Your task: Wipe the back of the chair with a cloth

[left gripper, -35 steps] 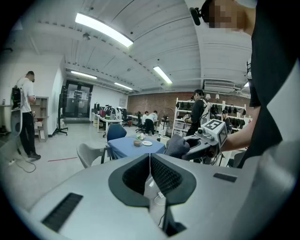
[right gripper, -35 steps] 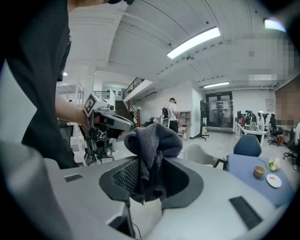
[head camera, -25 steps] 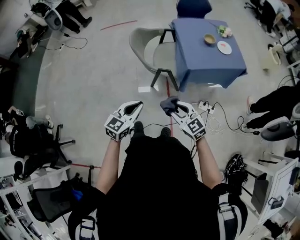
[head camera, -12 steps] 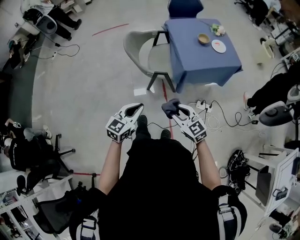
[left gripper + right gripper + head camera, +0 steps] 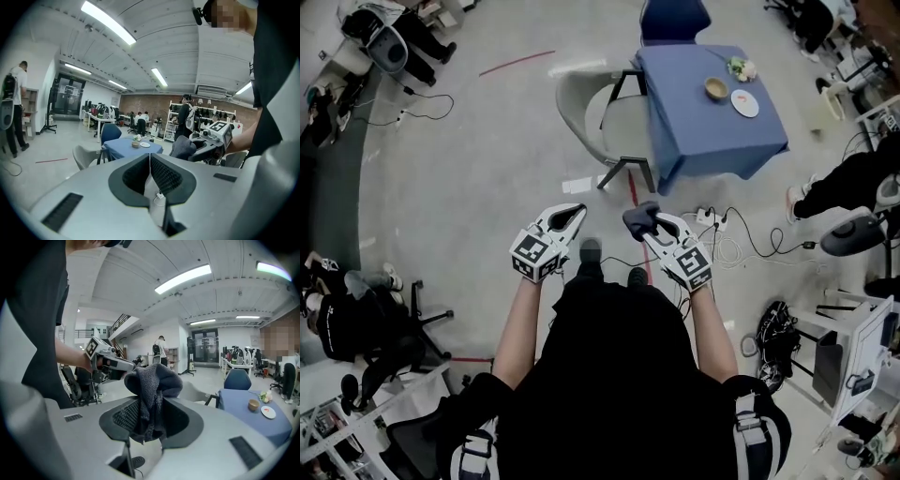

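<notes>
Grey floor [image 5: 487, 159] separates pale plastic chair [image 5: 614, 122] from right gripper [image 5: 649, 223] clamping dark knitted cloth [image 5: 637, 214]; left gripper [image 5: 574, 214] closed, empty. Approach backrest [image 5: 569, 98] squarely.

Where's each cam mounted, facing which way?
Head view: on the head, steeply down; both forearms, left hand-held gripper, right hand-held gripper with cloth.
Left gripper view: on it, along shut empty jaws toward the table; torso at right.
Right gripper view: on it, along jaws clamping the cloth; arm at left.
Shared: table and chair in all three.
</notes>
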`<action>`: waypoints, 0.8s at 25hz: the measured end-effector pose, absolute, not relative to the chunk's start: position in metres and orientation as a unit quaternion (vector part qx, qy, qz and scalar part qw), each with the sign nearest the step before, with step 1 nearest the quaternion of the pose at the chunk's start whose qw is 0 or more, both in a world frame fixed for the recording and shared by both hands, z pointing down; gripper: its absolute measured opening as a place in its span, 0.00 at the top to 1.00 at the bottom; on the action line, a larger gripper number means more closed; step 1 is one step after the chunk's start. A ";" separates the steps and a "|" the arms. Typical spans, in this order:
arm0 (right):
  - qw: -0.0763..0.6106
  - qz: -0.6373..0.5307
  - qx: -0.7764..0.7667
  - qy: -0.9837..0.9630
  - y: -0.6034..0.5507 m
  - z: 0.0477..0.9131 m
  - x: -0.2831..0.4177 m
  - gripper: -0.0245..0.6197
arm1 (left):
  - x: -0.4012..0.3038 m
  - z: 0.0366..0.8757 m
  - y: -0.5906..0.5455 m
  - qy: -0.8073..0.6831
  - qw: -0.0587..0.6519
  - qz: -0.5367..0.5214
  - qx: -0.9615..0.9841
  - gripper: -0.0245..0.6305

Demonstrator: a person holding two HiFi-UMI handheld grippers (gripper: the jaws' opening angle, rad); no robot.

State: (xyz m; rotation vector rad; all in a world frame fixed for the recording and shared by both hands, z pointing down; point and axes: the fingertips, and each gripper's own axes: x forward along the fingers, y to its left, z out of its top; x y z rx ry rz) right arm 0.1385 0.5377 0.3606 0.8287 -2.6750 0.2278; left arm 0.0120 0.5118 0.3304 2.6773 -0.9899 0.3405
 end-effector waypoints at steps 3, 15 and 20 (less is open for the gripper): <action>0.165 0.082 0.292 -0.938 0.521 0.362 0.113 0.73 | -0.012 0.333 0.492 -0.340 0.134 0.119 0.923 0.92; 0.183 0.077 0.323 -0.925 0.469 0.361 0.079 0.73 | -0.047 0.336 0.424 -0.310 0.141 0.108 0.934 0.92; 0.190 0.089 0.339 -0.917 0.455 0.365 0.076 0.73 | -0.049 0.333 0.401 -0.292 0.139 0.106 0.940 0.92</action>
